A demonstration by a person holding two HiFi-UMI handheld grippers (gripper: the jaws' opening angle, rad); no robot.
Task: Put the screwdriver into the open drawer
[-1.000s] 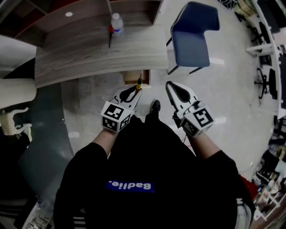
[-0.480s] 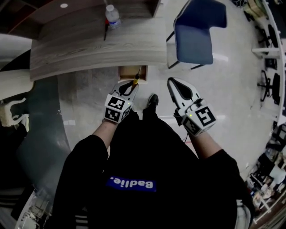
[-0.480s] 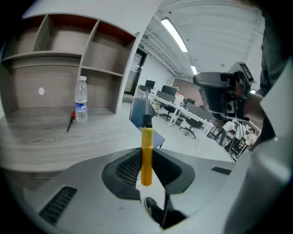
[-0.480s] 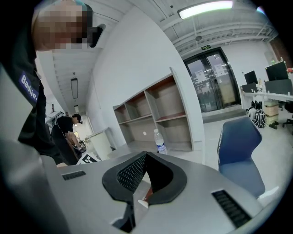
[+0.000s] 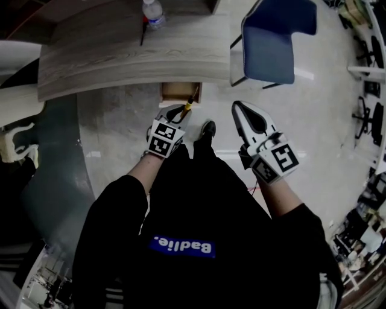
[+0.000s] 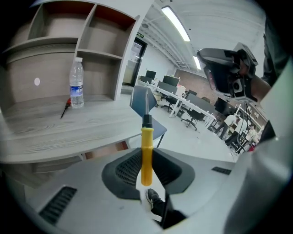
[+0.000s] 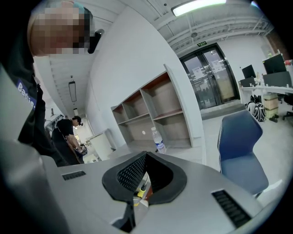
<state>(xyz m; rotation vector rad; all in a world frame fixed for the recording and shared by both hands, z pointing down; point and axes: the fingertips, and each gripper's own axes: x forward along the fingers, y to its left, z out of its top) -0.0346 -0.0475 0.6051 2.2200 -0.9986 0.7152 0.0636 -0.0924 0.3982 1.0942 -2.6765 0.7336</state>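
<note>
Wood-grain desk [image 5: 120, 54] ahead: left gripper [image 5: 180, 111] jaws clamp yellow-handled screwdriver [image 6: 146, 155]; right gripper [image 5: 237, 108] jaws closed, empty.

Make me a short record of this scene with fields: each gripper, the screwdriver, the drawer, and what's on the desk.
left gripper: shut on the screwdriver, yellow handle between the jaws, shaft pointing ahead
right gripper: shut, empty, off to the side
screwdriver place: by the drawer's near edge in the head view, not released
drawer: open, below the desk edge
desk: upright water bottle standing on it
</note>
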